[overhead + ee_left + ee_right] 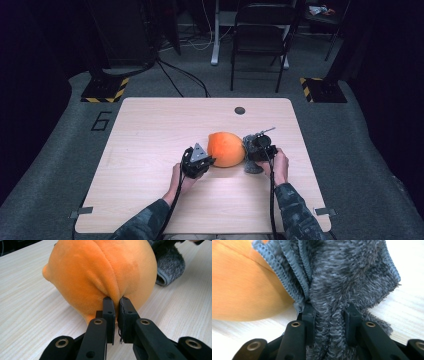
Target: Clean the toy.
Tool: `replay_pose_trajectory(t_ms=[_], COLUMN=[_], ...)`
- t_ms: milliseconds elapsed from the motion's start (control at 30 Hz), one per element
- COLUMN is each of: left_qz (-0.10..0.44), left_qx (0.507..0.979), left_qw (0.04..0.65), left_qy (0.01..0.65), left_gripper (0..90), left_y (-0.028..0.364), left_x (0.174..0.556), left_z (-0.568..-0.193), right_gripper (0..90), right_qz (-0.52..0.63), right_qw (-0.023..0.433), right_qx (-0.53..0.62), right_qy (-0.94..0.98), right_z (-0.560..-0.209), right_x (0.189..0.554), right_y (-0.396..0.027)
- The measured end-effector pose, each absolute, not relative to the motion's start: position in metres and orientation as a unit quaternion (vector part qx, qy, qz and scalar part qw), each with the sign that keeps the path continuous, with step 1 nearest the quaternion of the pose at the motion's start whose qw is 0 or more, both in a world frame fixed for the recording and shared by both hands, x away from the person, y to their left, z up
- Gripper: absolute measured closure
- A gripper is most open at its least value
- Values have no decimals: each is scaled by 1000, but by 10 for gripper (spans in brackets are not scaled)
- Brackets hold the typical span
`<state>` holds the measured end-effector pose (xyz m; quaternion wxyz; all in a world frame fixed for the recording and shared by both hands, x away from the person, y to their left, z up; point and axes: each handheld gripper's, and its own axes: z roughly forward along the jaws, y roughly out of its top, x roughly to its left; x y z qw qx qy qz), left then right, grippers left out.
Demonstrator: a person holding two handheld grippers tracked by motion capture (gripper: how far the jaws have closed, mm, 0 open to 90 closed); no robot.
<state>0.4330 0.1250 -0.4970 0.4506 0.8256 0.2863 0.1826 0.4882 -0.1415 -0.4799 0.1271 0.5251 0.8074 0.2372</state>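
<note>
A round orange plush toy (pixel 226 148) lies near the middle of the wooden table (pixel 150 130). My left gripper (pixel 206 161) is at its left side, shut on a pinch of the orange plush (pixel 100 272) along a seam; the gripper (pixel 116 305) has its jaws nearly together. At the toy's right, my right gripper (pixel 254 151) is shut on a bunched grey fuzzy cloth (pixel 251 156). In the right gripper view the cloth (pixel 352 272) bulges up from between the jaws of the gripper (pixel 329 311), with the orange plush (pixel 244 290) beside it.
A dark round hole (pixel 240 110) sits near the table's far edge. A black folding chair (pixel 262 35) stands beyond the table, and yellow-and-black striped stand bases (pixel 105 90) rest on the grey floor to either side.
</note>
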Motion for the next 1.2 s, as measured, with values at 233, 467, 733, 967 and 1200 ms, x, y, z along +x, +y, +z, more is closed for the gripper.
replay_pose_trajectory(t_ms=[233,467,733,967,1200], left_qz=[185,188,201,198,195], left_qx=[825,830,838,839,837], left_qw=[451,449,442,441,443], left_qy=[286,274,249,250,254], left_gripper=[841,841,842,842,842], left_y=[123,119,112,113,113], left_x=[432,429,424,425,425], left_z=[-499,-498,-496,-497,-497], right_gripper=[681,680,680,680,680], right_qz=[254,305,339,318,314], right_qw=[147,178,184,176,166], right_qx=[518,485,407,414,426], right_qy=[803,800,828,835,832], right_z=[-461,-421,-405,-417,-421], right_x=[485,469,445,449,456], right_y=[-143,-127,-80,-77,-91])
